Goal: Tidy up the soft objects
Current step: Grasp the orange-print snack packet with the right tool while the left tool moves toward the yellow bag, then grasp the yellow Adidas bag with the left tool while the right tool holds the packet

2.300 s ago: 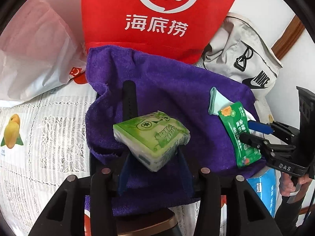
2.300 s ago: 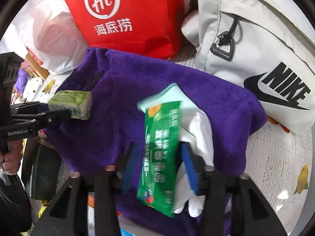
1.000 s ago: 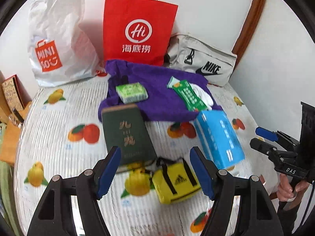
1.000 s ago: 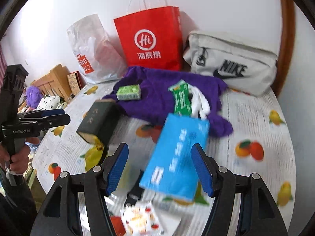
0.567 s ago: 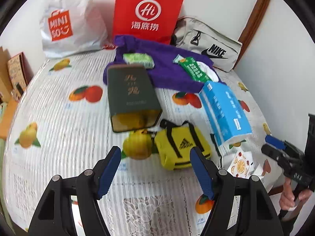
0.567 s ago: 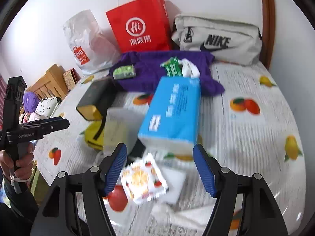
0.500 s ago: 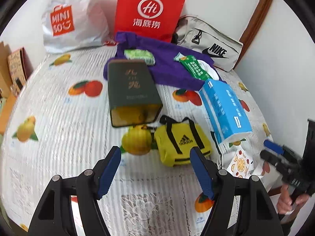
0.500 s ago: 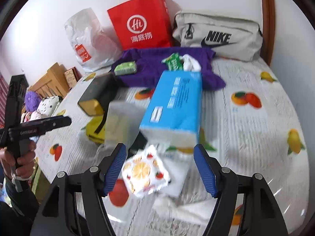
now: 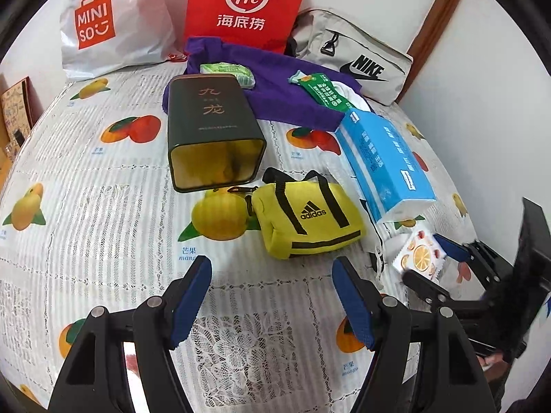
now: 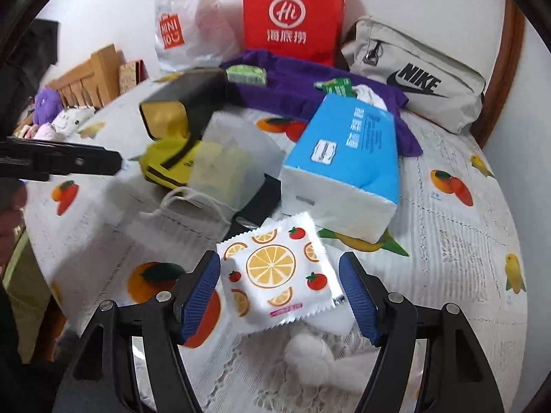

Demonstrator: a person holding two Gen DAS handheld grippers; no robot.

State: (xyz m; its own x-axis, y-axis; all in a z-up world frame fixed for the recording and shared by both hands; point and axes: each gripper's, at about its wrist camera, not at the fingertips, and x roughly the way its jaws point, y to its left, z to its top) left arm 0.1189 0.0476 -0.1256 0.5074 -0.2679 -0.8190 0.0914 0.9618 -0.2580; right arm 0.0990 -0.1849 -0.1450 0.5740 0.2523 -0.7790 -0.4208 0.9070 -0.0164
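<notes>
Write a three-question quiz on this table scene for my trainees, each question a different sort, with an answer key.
1. True or false: the right gripper is shut on the fruit-print packet.
2. Multiple choice: the two small green packs lie on which thing? A) the blue tissue pack B) the purple towel C) the yellow Adidas bag
3. Fill in: the dark tin lies on its side with its open end facing the ____ gripper's camera.

Key
1. False. Its jaws stand open on either side of the packet, which lies on the table.
2. B
3. left; the left gripper is also open and holds nothing.
</notes>
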